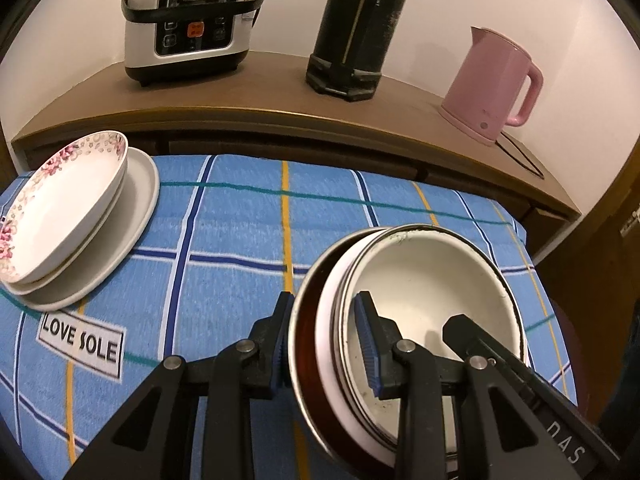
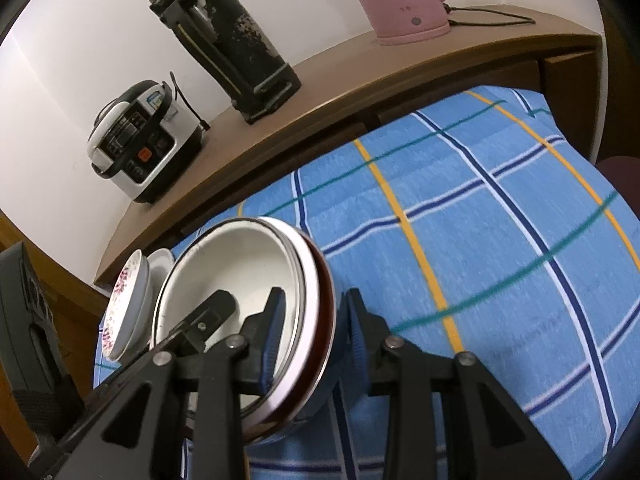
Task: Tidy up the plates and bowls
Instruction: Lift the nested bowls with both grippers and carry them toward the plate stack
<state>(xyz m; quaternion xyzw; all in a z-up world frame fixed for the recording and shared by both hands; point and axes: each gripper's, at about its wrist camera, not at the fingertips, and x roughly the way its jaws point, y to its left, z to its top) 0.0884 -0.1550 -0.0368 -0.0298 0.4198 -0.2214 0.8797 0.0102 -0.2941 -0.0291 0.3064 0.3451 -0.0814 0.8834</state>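
Observation:
A stack of nested bowls (image 1: 424,280) stands on the blue checked cloth: a white enamel bowl on top, a pink-rimmed one and a brown one beneath. My left gripper (image 1: 326,340) straddles its left rim, one finger outside and one inside. My right gripper (image 2: 314,336) straddles the opposite rim of the same stack (image 2: 240,272); its tip shows inside the bowl in the left wrist view (image 1: 460,328). Whether either clamps the rim I cannot tell. A floral dish (image 1: 68,204) sits on a white plate (image 1: 136,192) at the far left, also in the right wrist view (image 2: 128,304).
A wooden sideboard (image 1: 280,92) behind the table carries a rice cooker (image 1: 188,16), a tall black flask (image 1: 356,28) and a pink kettle (image 1: 492,84) with its cord. A "LOVE SOLE" label (image 1: 80,344) is on the cloth.

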